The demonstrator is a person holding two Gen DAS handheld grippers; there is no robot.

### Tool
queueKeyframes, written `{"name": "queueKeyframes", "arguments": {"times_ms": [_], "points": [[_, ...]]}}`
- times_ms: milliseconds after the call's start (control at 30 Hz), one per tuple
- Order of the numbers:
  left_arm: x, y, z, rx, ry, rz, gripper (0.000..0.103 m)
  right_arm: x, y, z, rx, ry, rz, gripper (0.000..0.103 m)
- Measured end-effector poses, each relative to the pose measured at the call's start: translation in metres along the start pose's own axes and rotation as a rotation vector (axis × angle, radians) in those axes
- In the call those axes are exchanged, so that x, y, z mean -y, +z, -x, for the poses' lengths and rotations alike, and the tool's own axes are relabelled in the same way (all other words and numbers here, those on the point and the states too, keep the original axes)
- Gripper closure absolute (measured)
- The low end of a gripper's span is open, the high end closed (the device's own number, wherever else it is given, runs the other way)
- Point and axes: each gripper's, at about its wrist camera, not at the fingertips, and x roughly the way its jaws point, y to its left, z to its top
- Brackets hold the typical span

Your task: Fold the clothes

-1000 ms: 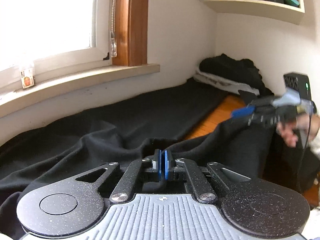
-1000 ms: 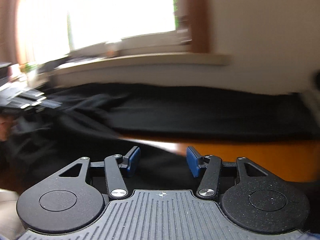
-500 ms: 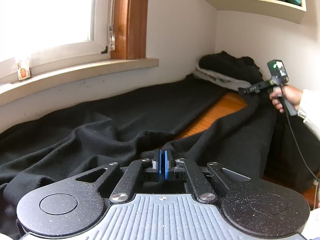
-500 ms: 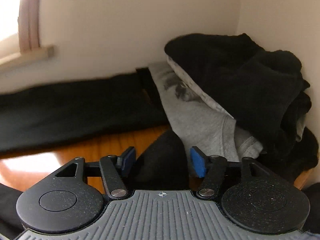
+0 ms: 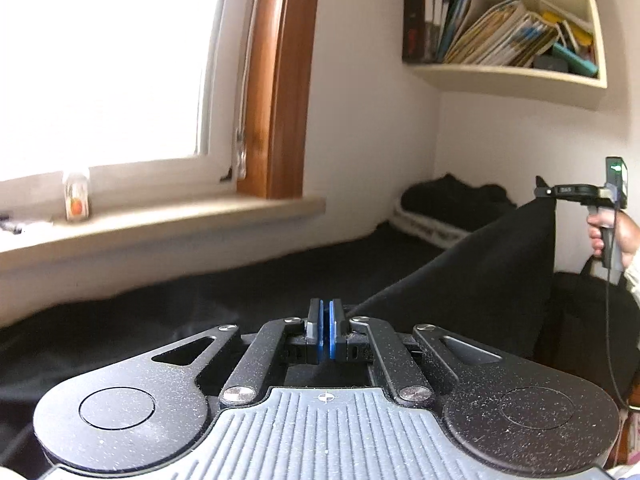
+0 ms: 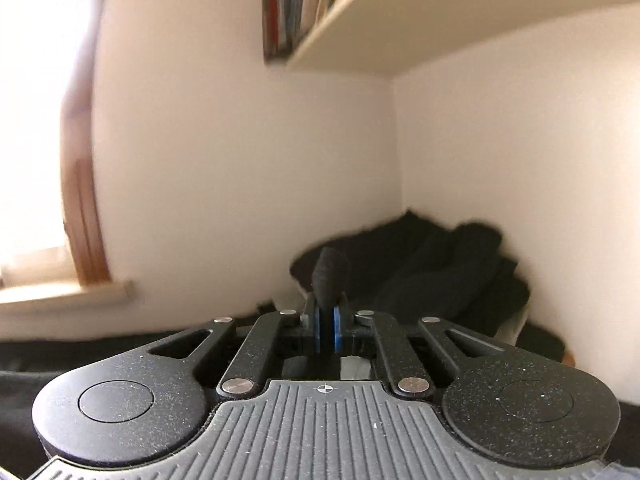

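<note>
**White-walled corner, black cloth stretched between two claws**

White walls meet in a corner behind both claws. The left claw has its blue pads pressed together on an edge of the black garment, which rises in a taut sheet from these pads up to the right claw, held higher and farther to the right by a hand. In its own view the right claw is pinching a fold of the same black cloth, and a tuft of the fabric sticks up just past the blue pads.

Below the lifted sheet, the rest of the garment lies spread dark and wide over the surface, reaching toward the wall under the window. A pile of clothes, black over something pale, sits in the corner beyond the cloth.

A bright window with a wooden frame fills the left side, a small bottle standing on its sill. High on the right wall hangs a shelf crammed with books and folders.
</note>
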Motion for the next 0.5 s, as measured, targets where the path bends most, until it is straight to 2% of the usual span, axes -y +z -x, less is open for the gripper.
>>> {"name": "queueKeyframes", "arguments": {"times_ms": [100,200,267,300,367,500], "points": [[-0.011,0.015,-0.017,0.006,0.038,-0.013,0.100,-0.008,0.010,-0.020,0.000,-0.003,0.043,0.096],[-0.033,0.025,-0.052,-0.034,0.079,-0.010,0.100,-0.021,0.010,-0.075,-0.047,-0.011,0.057,0.094],[-0.046,0.020,-0.083,-0.105,0.126,-0.016,0.100,-0.029,0.002,-0.113,-0.125,0.006,0.054,0.072],[-0.053,0.016,-0.095,-0.138,0.138,-0.011,0.100,-0.033,-0.005,-0.124,-0.142,-0.002,0.057,0.067],[-0.062,0.004,-0.111,-0.192,0.146,-0.009,0.100,-0.036,-0.019,-0.130,-0.168,0.000,0.069,0.064],[-0.068,-0.013,-0.118,-0.222,0.143,0.007,0.100,-0.023,-0.053,-0.113,-0.234,0.027,0.035,0.064]]}}
